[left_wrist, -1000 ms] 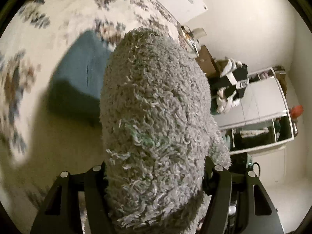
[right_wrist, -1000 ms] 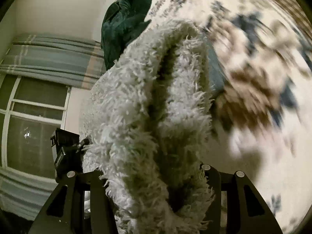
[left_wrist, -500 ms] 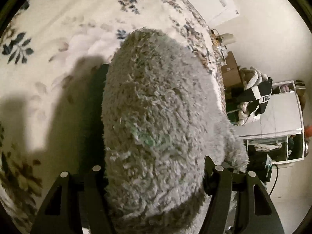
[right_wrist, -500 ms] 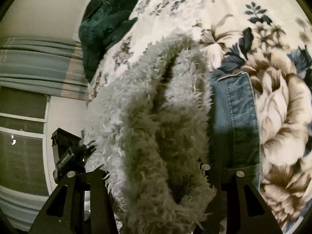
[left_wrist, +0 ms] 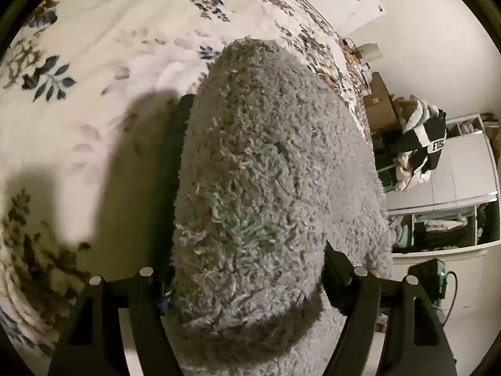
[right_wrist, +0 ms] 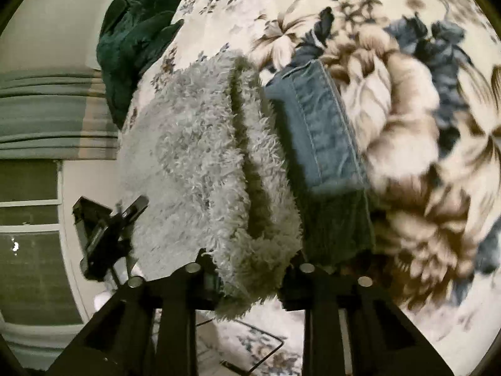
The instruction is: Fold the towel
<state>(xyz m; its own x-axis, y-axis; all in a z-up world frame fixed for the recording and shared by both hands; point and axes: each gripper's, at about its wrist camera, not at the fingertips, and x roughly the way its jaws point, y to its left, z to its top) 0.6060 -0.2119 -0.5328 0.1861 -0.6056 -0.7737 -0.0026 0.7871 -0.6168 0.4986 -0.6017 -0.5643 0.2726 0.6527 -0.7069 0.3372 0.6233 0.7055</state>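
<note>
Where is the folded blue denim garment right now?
In the right wrist view, the folded blue denim garment lies on the floral bedspread, immediately right of the shaggy grey towel.

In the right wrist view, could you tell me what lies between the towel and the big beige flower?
Folded jeans lie between them.

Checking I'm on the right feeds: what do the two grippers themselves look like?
Both the left gripper and right gripper are matte black, with two angular fingers bearing round silver studs. No cables, sleeves or markings are visible.
</note>
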